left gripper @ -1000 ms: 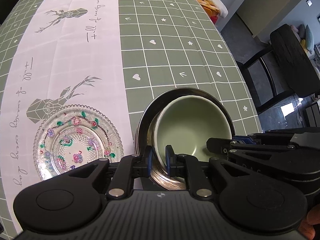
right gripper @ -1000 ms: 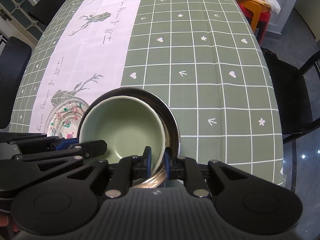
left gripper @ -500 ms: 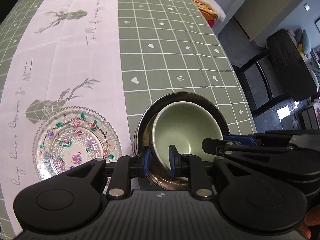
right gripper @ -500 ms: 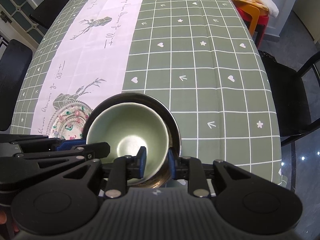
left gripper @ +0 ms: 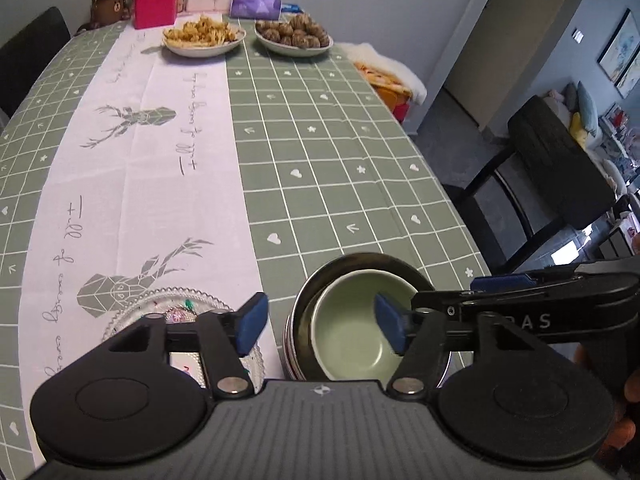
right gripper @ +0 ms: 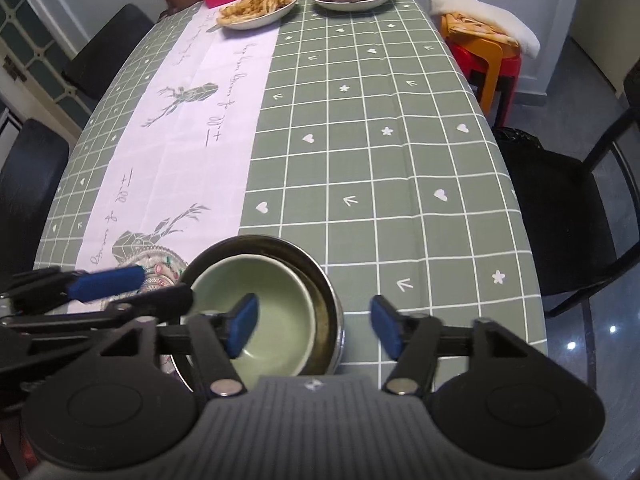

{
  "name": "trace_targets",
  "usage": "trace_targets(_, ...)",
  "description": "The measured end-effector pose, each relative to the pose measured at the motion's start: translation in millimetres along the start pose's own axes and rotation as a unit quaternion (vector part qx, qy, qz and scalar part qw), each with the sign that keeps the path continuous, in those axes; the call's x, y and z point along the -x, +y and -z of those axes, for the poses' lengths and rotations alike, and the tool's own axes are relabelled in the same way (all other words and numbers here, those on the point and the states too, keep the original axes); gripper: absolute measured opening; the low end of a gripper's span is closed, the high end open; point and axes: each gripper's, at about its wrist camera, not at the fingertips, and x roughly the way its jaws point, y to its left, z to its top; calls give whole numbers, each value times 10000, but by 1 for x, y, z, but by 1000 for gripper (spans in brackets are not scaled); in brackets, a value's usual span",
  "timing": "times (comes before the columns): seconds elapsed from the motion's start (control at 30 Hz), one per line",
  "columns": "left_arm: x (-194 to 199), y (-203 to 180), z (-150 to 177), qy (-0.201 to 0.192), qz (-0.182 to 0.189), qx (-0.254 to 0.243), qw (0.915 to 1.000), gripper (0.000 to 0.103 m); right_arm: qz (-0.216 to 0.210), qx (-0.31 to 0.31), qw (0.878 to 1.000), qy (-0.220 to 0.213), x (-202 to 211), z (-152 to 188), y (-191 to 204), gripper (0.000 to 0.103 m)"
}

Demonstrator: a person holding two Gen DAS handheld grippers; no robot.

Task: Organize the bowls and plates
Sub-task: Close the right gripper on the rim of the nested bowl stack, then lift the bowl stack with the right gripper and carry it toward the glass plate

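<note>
Both grippers (left gripper: 320,322) (right gripper: 314,330) just opening, green bowl (left gripper: 352,320) nested in steel bowl (left gripper: 360,262)

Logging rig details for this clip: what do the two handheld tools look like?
Both match: the left tool and the right tool have a ribbed dark grey body, black linkage arms on round housings with silver pivot pins, and blue fingertip pads. The right one bears pale lettering, partly hidden.
</note>
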Motion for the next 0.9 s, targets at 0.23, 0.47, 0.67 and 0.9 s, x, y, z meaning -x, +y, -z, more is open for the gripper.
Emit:
trace_targets(0.23,12,18,27,-465,519,110,9975,87,-687,-610,9956,179,-17,20,-22,83)
trace_targets(0.47,-5,53,55,-435,925,1002,9897,87,-1318,-1503,9798,88,-37,43,-47,83)
trace_targets(0.67,-32,77,65,-403,1213,1902,9734,87,-1636,-2048,9650,-95,-53,60,-62,83)
trace_targets(0.9,-49,71,72,-330,1396,1960,9701,87,-1599,-1968,9659,-519,-42,62,-60,80)
